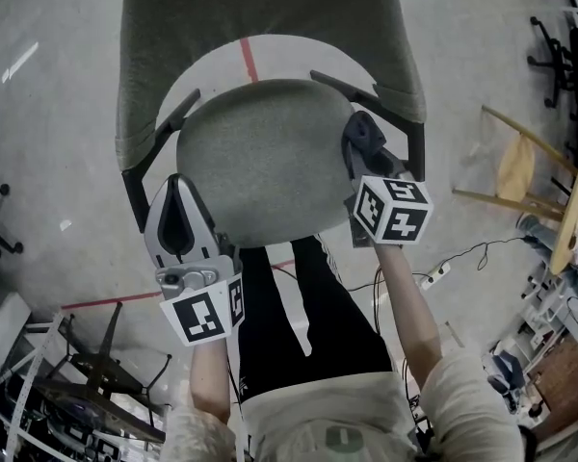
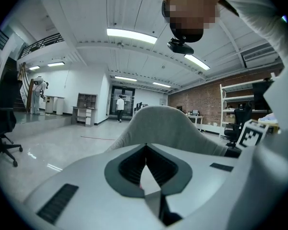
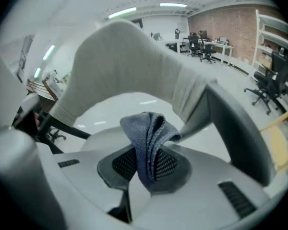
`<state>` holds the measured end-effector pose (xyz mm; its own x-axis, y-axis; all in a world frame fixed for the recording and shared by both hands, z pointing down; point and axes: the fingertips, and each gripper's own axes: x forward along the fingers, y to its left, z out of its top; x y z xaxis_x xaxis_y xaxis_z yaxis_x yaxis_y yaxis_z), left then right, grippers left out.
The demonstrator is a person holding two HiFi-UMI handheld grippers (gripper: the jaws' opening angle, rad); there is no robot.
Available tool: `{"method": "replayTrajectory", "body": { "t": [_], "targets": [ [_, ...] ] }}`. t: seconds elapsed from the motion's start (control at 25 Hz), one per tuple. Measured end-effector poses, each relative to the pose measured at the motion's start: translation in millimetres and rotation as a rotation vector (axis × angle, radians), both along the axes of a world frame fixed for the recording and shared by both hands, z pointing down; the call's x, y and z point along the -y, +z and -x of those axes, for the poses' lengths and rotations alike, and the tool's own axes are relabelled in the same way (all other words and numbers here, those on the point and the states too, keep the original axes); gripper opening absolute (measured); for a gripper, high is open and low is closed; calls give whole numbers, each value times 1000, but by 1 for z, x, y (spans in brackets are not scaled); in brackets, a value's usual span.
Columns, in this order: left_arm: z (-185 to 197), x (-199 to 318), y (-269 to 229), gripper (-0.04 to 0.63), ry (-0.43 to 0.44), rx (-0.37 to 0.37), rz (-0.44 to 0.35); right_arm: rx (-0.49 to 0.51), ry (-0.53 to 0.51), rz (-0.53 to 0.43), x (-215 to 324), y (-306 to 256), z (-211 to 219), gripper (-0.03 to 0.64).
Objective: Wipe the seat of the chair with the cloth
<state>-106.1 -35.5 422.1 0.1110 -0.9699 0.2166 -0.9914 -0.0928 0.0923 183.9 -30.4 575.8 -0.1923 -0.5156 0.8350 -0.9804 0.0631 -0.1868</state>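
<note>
We've got the right tool [image 1: 363,133] clamped on the blue cloth [image 3: 149,143] at the three o'clock edge of the chair seat [image 1: 265,157], our left tool [image 1: 179,195] pinched together, empty, at seven o'clock.

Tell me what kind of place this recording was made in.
Probably an open-plan office or lab workspace. It has a polished concrete floor, a brick wall with shelving against it, and rolling office chairs in the background.
</note>
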Motion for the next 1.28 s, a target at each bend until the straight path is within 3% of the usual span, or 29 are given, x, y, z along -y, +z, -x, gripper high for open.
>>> {"method": "replayTrajectory", "body": {
  "t": [0.16, 0.28, 0.48, 0.68, 0.84, 1.0, 1.12, 1.28],
  "targets": [
    [18, -8, -2, 15, -40, 27, -4, 218, -107, -154, 12, -73, 57, 57],
    [37, -14, -8, 15, -90, 48, -12, 373, -217, -185, 3, -106, 114, 57],
    [73, -23, -28, 15, -164, 94, -53, 627, -355, -128, -37, -129, 221, 57],
    [105, -41, -31, 15, -232, 139, -56, 775, -485, 51, -105, -93, 304, 57],
    [122, -54, -22, 15, -269, 142, -28, 787, -544, 229, -149, -36, 336, 57],
    [126, -64, -16, 15, -294, 117, -14, 681, -633, 360, -189, 33, 346, 57],
    [125, -66, -11, 15, -288, 110, -9, 607, -648, 407, -201, 67, 348, 57],
    [114, -65, -6, 15, -244, 112, -1, 572, -584, 429, -193, 83, 348, 57]
  ]
}}
